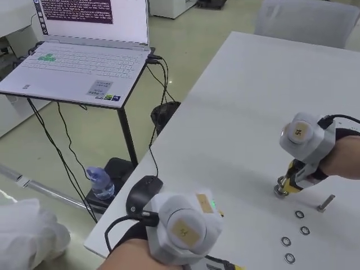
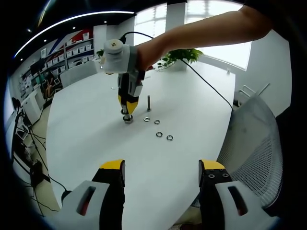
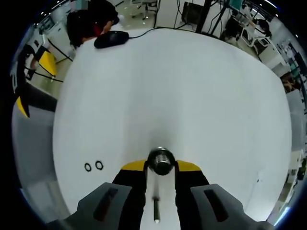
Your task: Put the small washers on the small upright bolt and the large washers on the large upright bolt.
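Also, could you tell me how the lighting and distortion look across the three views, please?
Head view: soft, even light on the white table, laptop screen text blurred. Left gripper view: fisheye bends the table edge, windows blown out. Right gripper view: strong bulge, yet the large bolt between the jaws is sharp.

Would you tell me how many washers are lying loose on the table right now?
4 washers: one and another beside the small bolt, two more nearer the person. Others may be hidden on the large bolt at the right gripper.
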`<move>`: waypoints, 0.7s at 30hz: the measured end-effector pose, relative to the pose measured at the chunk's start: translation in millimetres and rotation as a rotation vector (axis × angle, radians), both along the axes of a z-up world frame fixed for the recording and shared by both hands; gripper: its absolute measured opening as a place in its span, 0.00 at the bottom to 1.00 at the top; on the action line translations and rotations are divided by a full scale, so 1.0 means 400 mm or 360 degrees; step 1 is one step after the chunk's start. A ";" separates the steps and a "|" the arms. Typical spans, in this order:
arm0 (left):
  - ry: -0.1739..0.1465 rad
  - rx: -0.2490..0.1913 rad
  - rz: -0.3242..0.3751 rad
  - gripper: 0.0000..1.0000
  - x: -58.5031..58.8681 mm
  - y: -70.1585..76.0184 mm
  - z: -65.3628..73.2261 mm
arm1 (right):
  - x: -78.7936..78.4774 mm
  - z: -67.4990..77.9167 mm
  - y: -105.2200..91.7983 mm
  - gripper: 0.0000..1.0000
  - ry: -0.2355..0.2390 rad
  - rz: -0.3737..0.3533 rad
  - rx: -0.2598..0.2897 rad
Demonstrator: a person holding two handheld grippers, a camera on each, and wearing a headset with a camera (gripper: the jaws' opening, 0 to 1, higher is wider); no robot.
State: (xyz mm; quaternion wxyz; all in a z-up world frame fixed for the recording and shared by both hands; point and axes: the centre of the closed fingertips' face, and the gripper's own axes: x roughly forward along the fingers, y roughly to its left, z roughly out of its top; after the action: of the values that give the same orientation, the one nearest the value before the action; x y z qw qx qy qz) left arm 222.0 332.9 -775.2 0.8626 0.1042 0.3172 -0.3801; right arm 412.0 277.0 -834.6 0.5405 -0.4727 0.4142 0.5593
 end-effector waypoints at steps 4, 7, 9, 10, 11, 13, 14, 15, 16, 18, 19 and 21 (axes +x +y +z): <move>0.0000 -0.0008 0.0007 0.61 -0.001 0.002 0.000 | 0.002 -0.013 0.001 0.22 0.0004 0.0002 -0.0009; -0.0003 -0.0008 0.0009 0.62 0.000 0.004 -0.001 | 0.003 -0.025 0.000 0.23 0.0009 -0.0006 -0.0018; -0.0005 -0.0012 0.0003 0.63 -0.001 0.003 -0.001 | 0.003 -0.028 -0.001 0.23 0.0009 -0.0003 -0.0023; -0.0007 -0.0016 0.0002 0.63 -0.001 0.002 0.000 | 0.003 -0.031 -0.001 0.23 0.0014 -0.0007 -0.0026; -0.0011 -0.0017 0.0002 0.64 0.000 0.001 0.000 | 0.003 -0.033 -0.002 0.23 0.0014 -0.0008 -0.0028; -0.0019 -0.0014 -0.0007 0.65 0.001 -0.002 0.001 | 0.003 -0.041 -0.005 0.23 0.0017 -0.0008 -0.0039; -0.0024 -0.0012 -0.0013 0.66 0.001 -0.004 0.001 | 0.002 -0.042 -0.005 0.23 0.0020 -0.0004 -0.0040; -0.0031 -0.0007 -0.0021 0.67 0.002 -0.006 0.000 | 0.002 -0.044 -0.005 0.23 0.0012 -0.0001 -0.0042; -0.0034 0.0014 -0.0036 0.67 0.001 -0.009 -0.002 | 0.003 -0.045 -0.006 0.23 0.0000 0.0001 -0.0043; -0.0045 0.0044 -0.0053 0.69 0.002 -0.012 -0.006 | 0.002 -0.051 -0.010 0.23 0.0000 -0.0005 -0.0050; -0.0046 0.0045 -0.0053 0.70 0.003 -0.012 -0.006 | 0.002 -0.052 -0.010 0.23 0.0000 -0.0005 -0.0047; -0.0044 0.0042 -0.0057 0.70 0.004 -0.013 -0.006 | 0.002 -0.053 -0.010 0.23 0.0003 -0.0015 -0.0037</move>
State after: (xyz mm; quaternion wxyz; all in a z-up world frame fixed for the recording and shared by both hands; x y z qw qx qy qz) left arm 223.5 327.5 -777.5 0.8584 0.1266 0.3085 -0.3898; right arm 413.0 273.2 -855.9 0.5373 -0.4762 0.4235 0.5524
